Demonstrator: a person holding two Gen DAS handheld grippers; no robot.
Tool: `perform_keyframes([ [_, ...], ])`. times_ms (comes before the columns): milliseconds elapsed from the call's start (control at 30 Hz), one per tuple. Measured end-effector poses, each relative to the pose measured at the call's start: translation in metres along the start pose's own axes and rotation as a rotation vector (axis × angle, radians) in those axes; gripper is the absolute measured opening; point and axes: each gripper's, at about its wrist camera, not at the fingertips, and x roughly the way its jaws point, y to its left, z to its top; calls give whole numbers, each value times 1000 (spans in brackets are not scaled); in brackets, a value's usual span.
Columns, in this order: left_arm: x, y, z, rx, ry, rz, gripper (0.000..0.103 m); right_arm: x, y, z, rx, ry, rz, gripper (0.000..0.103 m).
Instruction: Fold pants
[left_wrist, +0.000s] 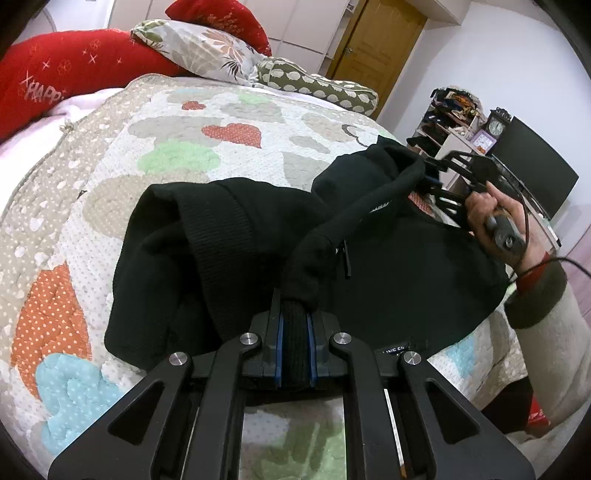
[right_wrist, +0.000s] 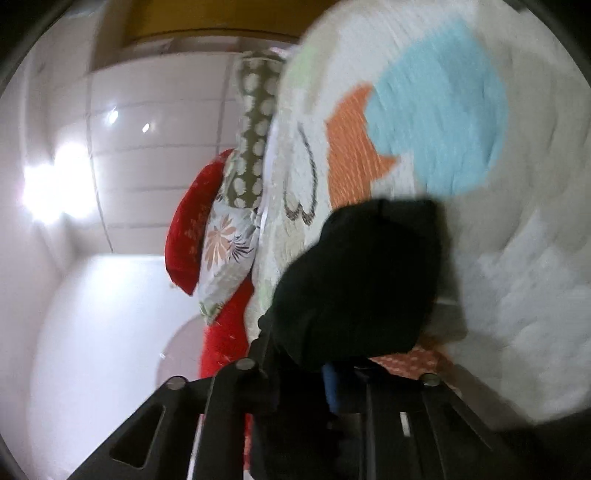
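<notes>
Black pants (left_wrist: 229, 251) lie bunched on the patterned quilt (left_wrist: 110, 206) of a bed. My left gripper (left_wrist: 294, 332) is shut on the pants' ribbed waistband, which stretches in a raised band toward the right. My right gripper (left_wrist: 434, 177), held in a hand, is shut on the other end of that waistband and lifts it above the bed. In the blurred, rolled right wrist view the black pants (right_wrist: 362, 280) cover my right gripper (right_wrist: 332, 373), and one blue pad shows under the cloth.
Red, floral and spotted pillows (left_wrist: 207, 48) lie at the head of the bed. A shelf with a clock (left_wrist: 495, 127) and a dark screen (left_wrist: 535, 173) stand past the bed's right edge. A wooden door (left_wrist: 376, 40) is behind.
</notes>
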Motion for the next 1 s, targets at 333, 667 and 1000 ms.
perform_keyframes([
  [333, -18, 3, 7, 30, -31, 48, 8, -138, 34, -6, -513, -53, -216, 14],
  [667, -25, 21, 1, 21, -25, 41, 19, -187, -15, -56, -837, 149, -622, 15],
  [1000, -72, 21, 14, 83, -132, 88, 61, -233, 18, -66, -885, 42, -594, 53],
])
